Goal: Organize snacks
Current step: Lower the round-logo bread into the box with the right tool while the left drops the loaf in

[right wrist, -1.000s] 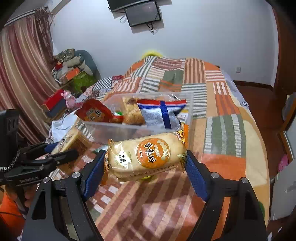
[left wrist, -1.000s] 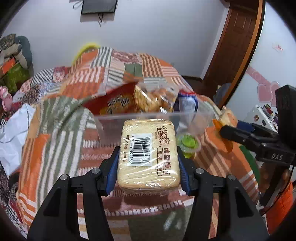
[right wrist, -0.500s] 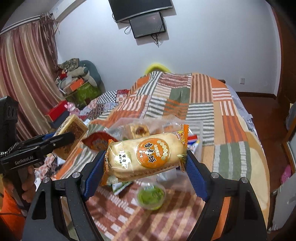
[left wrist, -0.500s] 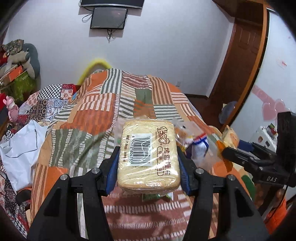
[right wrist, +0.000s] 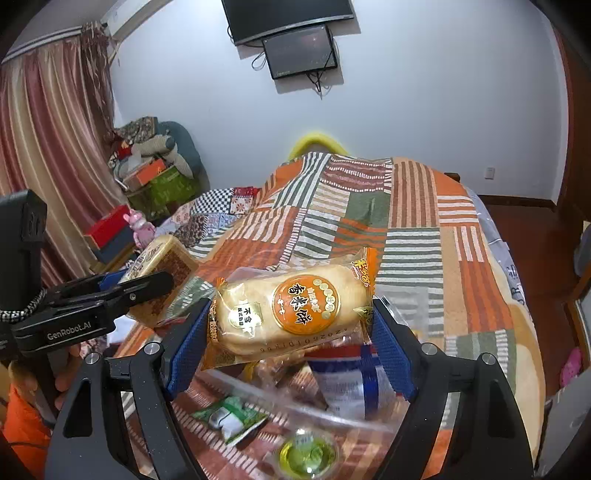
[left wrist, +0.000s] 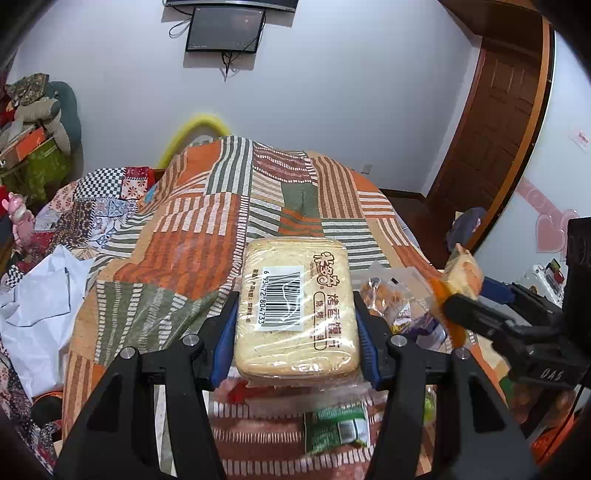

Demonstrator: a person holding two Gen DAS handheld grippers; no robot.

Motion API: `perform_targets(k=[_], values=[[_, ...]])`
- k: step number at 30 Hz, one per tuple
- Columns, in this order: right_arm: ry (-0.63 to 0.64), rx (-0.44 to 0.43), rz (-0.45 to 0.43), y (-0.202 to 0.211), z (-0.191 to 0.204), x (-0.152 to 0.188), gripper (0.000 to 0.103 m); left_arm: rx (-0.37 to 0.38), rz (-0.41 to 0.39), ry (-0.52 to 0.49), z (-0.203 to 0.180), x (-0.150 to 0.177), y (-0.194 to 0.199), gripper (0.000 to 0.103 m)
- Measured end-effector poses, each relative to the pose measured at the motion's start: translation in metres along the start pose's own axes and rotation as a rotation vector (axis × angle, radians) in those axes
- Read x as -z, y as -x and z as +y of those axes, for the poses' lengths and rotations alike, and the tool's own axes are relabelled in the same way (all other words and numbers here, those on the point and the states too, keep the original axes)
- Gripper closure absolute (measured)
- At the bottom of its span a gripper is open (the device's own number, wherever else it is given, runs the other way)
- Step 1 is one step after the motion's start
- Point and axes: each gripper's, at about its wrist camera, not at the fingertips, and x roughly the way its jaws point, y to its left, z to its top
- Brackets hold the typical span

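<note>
White walls, wall-mounted screen (left wrist: 223,27) with dangling cables. Bed under striped patchwork quilt (right wrist: 369,221). Striped curtain (right wrist: 48,122) left, dark wood door (left wrist: 491,122) right, reddish wood floor (right wrist: 517,210). Clutter pile (right wrist: 151,162) by bed's left edge.

Indoor light was even and fairly dim. Fisheye bending and dark vignetting marked all corners. Glare sat on the toast packet (left wrist: 297,308) wrap. The jelly cup (right wrist: 306,455) was motion-blurred.
</note>
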Motion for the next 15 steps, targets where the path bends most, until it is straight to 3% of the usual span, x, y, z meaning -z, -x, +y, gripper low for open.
perform_targets(k=[7,15], values=[[0.000,0.010,0.043,-0.026,0.001,-0.005,0.023,-0.045,0.039,-0.026,0.002,-0.004,-0.032,0.048],[-0.023,0.028,0.099,-0.047,-0.005,-0.005,0.023,-0.025,0.107,0.001,0.007,0.000,-0.063,0.048]])
